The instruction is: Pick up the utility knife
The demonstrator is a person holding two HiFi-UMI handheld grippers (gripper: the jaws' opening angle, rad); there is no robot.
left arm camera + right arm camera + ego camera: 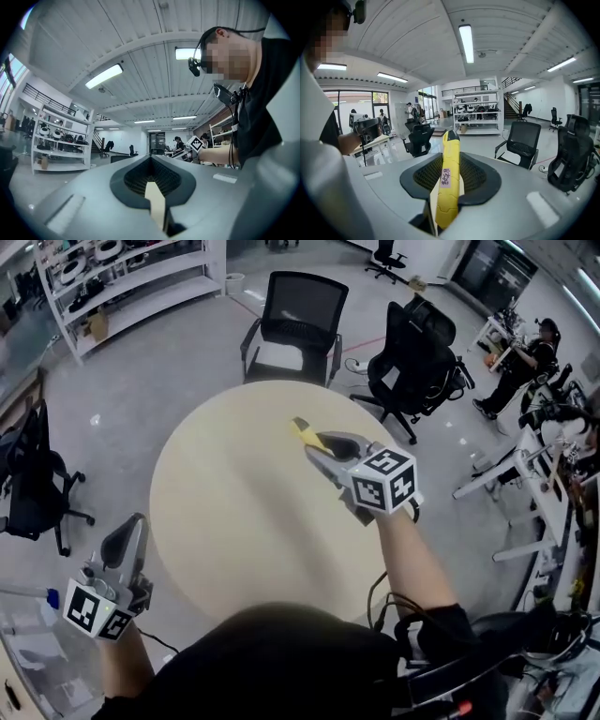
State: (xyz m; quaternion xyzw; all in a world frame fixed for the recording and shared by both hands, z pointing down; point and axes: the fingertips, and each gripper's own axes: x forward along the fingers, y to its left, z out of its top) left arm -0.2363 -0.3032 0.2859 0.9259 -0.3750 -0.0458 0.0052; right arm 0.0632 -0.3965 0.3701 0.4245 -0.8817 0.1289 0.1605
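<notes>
Reaching over the worktop [225, 512], the right hand-held gripper [323, 448] clamps the knife [304, 432] above its far side. Its own view alone shows a pink label [445, 178]; the left hand-held gripper [129, 538], near-left, is closed, empty.

small label [446, 178] on utility knife [449, 154] is illegible

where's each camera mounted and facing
Head view: on the person's head, facing steeply down at the round table; shows arms, left gripper, right gripper.
Left gripper view: on the left gripper, facing level across the room; shut jaws, torso.
Right gripper view: on the right gripper, facing chairs; jaws hold the utility knife.
Shared: head and right gripper views show the utility knife.
</notes>
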